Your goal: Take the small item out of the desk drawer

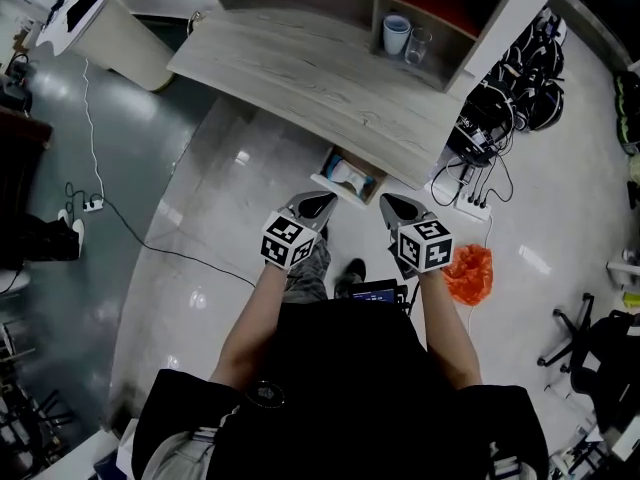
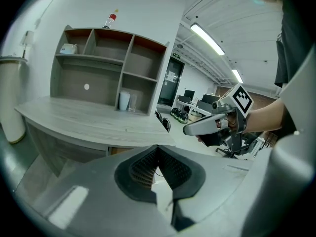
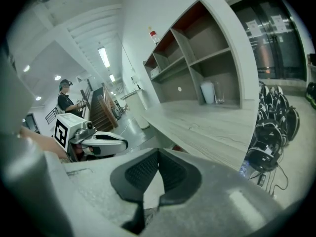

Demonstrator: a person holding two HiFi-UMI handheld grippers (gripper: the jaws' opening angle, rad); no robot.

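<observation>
The left gripper [image 2: 158, 149] is clenched, its ribbed black pads pressed together at the tips with nothing caught between them, and the right gripper [image 3: 158, 152] is the same: jaws closed on each other, empty. From the head view the two are held side by side in front of the person, each with its marker cube toward the wrist and its grey nose pointing forward and somewhat down at the desk [image 1: 300, 73]. Just beyond the two noses the drawer [image 1: 335, 190] stands pulled out from under the desk's front edge, and neither gripper touches it. Inside it lies the small item [image 1: 348, 173], a pale thing too small to tell apart further. The desk top itself is light wood grain. At its far side stands a shelf unit [image 1: 440, 8], and in one low compartment a white cup [image 1: 396, 34] sits just beside a clear glass [image 1: 417, 45]. A bottle [image 2: 110, 19] with a red cap stands on top of the unit. On the glossy floor to the right of the person lie an orange bag [image 1: 469, 273] and a power strip [image 1: 463, 205], with a heap of black gear [image 1: 530, 78] beyond the desk's end. Another person [image 3: 66, 100] stands far off in the right gripper view
</observation>
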